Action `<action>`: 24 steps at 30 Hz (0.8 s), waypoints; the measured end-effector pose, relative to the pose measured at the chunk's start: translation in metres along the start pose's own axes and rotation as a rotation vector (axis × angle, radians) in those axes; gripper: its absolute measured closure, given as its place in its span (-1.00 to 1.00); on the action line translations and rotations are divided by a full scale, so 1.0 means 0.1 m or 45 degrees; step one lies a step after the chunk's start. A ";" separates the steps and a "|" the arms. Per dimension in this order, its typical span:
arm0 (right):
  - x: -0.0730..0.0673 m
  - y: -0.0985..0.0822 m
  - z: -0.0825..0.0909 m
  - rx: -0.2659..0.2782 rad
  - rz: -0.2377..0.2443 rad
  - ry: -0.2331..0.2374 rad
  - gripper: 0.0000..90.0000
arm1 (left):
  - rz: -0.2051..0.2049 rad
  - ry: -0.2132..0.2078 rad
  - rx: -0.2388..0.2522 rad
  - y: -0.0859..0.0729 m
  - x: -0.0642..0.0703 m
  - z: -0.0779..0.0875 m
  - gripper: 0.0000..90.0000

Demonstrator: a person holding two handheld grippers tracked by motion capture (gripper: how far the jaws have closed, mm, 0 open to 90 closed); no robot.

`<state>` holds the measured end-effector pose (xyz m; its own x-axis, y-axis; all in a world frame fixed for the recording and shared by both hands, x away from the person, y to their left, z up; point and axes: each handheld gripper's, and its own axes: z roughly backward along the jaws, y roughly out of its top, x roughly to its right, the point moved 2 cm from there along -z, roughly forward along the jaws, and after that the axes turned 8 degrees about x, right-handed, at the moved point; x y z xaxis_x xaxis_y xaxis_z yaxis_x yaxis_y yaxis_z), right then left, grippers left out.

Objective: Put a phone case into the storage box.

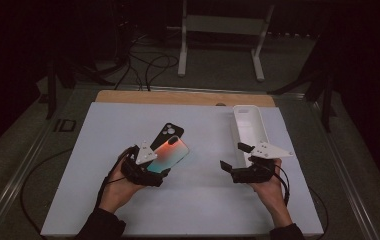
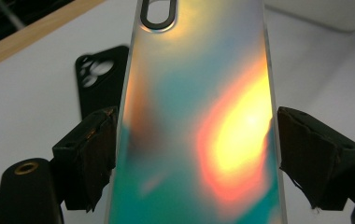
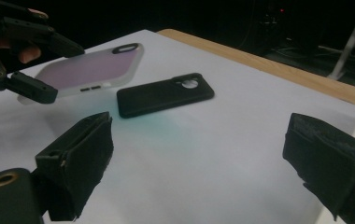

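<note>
**Iridescent phone case gripped above the white board**

Iridescent teal and orange, the phone case (image 1: 167, 153) sits between the jaws of the left gripper (image 1: 150, 167), whose pads press its two long edges, held wide by its width. It hangs tilted over the white board (image 1: 128, 200), its camera end pointing toward one o'clock. Just beyond it at twelve o'clock lies a black phone case (image 1: 166, 132), flat on the board. The right gripper (image 1: 234, 161), at three o'clock, stands wide open, holding nothing, beside a white tray (image 1: 248, 127).
</note>
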<state>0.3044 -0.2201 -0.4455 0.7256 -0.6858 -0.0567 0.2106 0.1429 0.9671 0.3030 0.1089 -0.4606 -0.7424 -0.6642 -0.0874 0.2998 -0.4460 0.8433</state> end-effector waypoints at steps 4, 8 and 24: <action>-0.01 0.03 -0.06 0.004 -0.004 0.016 -0.81 | -0.012 -0.004 0.024 0.07 0.03 -0.05 -0.63; -0.04 0.06 -0.14 0.022 -0.026 0.044 -0.81 | -0.028 -0.022 0.041 0.12 0.06 -0.08 -0.62; -0.24 0.17 -0.48 -0.010 -0.116 0.166 -0.79 | -0.064 -0.083 0.161 0.34 0.28 -0.15 -0.63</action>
<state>0.3223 -0.1672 -0.4397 0.7821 -0.5977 -0.1760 0.2840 0.0905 0.9546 0.3010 0.0659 -0.4428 -0.7930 -0.6009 -0.1000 0.1864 -0.3957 0.8993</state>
